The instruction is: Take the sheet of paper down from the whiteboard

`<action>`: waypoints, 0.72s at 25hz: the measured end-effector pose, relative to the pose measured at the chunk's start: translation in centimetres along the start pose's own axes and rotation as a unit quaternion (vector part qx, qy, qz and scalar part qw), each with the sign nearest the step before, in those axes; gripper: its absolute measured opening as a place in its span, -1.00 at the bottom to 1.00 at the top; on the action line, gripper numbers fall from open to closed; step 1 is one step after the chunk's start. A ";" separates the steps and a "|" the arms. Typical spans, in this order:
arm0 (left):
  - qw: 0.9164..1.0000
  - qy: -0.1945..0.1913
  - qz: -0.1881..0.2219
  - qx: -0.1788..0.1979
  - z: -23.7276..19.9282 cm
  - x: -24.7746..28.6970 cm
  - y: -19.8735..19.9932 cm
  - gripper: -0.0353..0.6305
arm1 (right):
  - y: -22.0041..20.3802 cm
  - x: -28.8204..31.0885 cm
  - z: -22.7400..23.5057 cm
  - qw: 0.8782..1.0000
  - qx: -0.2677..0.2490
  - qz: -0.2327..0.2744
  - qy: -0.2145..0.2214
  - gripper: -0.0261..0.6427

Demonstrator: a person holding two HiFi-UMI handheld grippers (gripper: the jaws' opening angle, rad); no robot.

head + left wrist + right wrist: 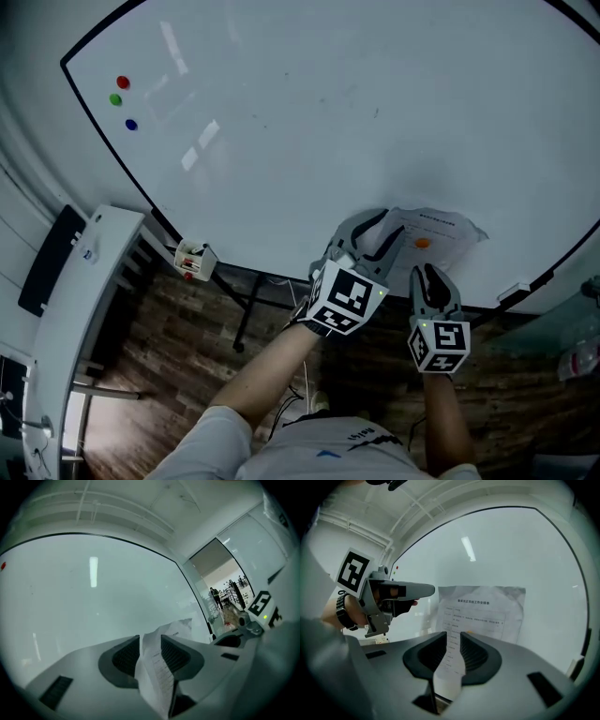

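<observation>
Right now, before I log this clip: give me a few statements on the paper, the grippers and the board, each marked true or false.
1. The sheet of paper runs between the left gripper jaws. True.
2. The paper is fully off the whiteboard. False: it lies against the board with an orange magnet on it.
3. Three coloured magnets sit near the board's upper left in the head view. True.
4. The right gripper is clamped tight and empty. False: its jaws stand apart with paper between them.
5. The board is covered in handwriting. False: it is nearly blank.
</observation>
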State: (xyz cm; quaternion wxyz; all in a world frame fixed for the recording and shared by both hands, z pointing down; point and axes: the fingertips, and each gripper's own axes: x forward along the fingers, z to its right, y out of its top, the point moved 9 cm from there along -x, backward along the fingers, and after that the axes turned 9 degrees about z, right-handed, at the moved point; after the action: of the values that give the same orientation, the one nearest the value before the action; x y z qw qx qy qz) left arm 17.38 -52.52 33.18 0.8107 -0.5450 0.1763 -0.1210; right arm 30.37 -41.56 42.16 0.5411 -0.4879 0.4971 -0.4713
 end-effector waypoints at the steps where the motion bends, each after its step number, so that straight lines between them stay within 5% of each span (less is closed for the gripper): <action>1: 1.000 -0.007 0.001 0.011 -0.1 0.4 0.0 -0.48 | -0.2 0.2 0.1 1.000 0.001 -0.001 -0.004 -0.67; 10: 0.995 -0.049 0.017 0.082 -0.5 2.7 -0.1 -0.45 | -1.0 1.9 0.8 0.999 -0.009 -0.001 -0.036 -0.67; 18: 0.993 -0.089 0.013 0.075 -0.7 3.5 -0.8 -0.46 | -2.2 3.4 1.5 0.997 -0.028 -0.003 -0.066 -0.58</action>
State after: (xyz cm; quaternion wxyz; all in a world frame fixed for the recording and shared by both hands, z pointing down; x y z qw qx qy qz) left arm 20.26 -54.79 33.15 0.8635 -0.4885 0.1011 -0.0745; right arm 32.07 -45.05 44.17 0.5573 -0.5346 0.4719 -0.4254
